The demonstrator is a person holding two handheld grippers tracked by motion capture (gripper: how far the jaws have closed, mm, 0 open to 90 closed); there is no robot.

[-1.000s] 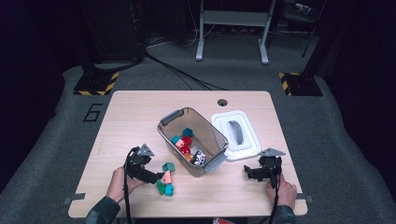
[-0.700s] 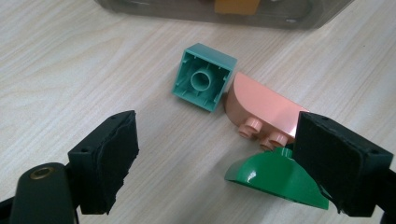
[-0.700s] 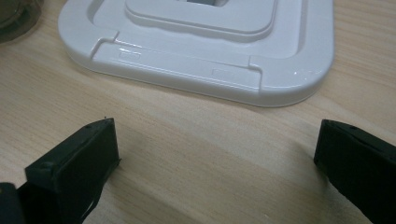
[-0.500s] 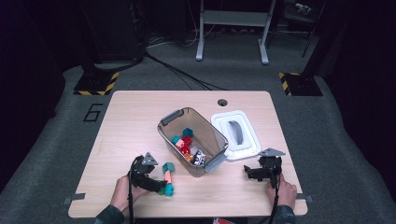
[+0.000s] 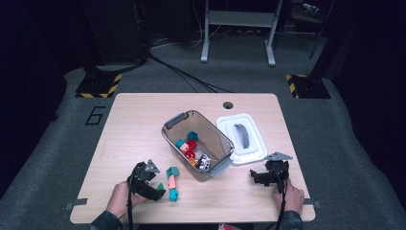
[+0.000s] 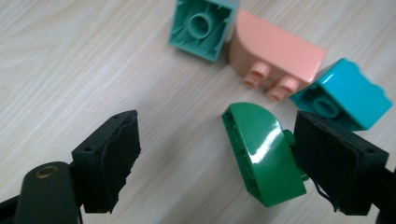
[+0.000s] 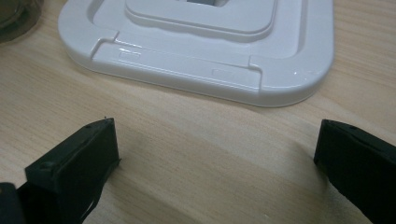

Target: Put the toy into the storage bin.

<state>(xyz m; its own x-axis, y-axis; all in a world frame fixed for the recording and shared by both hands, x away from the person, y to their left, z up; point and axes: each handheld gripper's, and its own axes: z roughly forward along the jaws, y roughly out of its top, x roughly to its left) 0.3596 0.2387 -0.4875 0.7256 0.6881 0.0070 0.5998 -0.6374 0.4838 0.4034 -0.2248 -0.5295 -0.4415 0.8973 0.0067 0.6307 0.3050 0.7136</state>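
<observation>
Both claws gape: left gripper [image 6: 212, 154] straddles a green brick [image 6: 261, 154] on the pale wooden table [image 5: 139, 124]; right gripper [image 7: 217, 163] beside the white lid [image 7: 201, 51], grey carpet [image 5: 72, 143] around.

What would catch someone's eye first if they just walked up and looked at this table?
Probably the clear bin of bright blocks at the table's middle, with its white lid lying off beside it. Next, the loose blocks near the front left, where the left hand-held gripper is open around a glossy green block that touches one jaw. The right hand-held gripper is open over bare wood just short of the lid.
</observation>
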